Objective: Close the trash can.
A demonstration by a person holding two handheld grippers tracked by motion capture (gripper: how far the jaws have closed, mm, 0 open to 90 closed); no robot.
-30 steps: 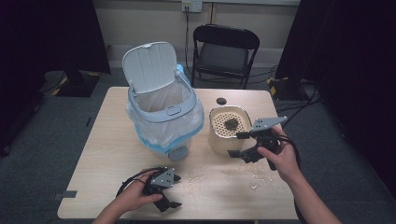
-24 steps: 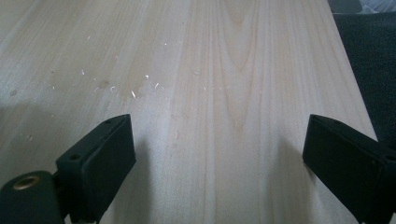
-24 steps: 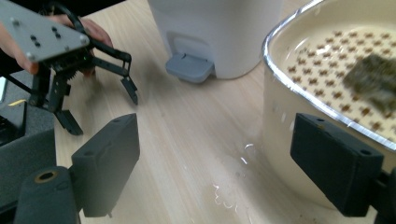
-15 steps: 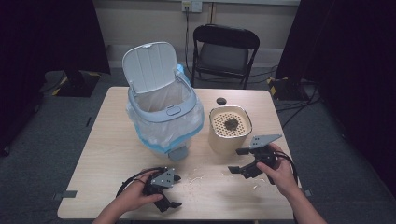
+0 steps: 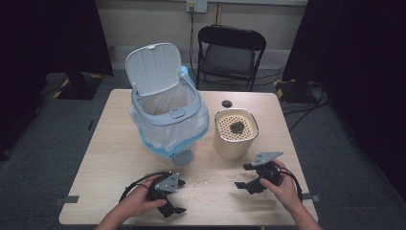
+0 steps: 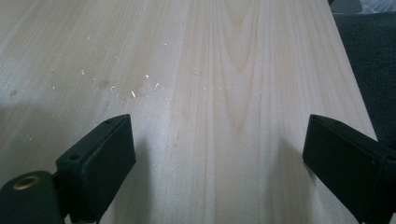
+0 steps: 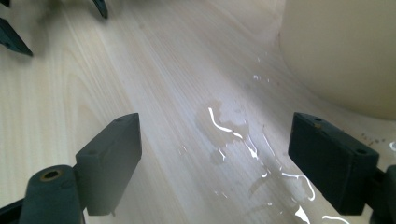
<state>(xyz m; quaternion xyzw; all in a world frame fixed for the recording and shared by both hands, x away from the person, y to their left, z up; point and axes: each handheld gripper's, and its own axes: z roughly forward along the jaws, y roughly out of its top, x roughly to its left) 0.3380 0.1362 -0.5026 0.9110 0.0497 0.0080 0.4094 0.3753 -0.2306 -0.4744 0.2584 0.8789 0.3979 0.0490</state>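
We saw the table (image 5: pixel 110 143) bearing a lidded bin (image 5: pixel 167 115) with a plastic liner at its middle, lid up, and a cream tub (image 5: pixel 234 139) with a perforated insert just to its right. A small dark disc (image 5: pixel 226 103) lay behind the tub, and a chair (image 5: pixel 230 52) stood beyond the far edge. We held the right gripper (image 5: pixel 250 177) in front of the tub, near but apart, jaws spread over a wet patch (image 7: pixel 243 140). The left gripper (image 5: pixel 178 199) sat near the front edge, jaws spread and empty, over bare wood. Pale crumbs (image 5: pixel 200 183) lay between the grippers, with open tabletop to the left.
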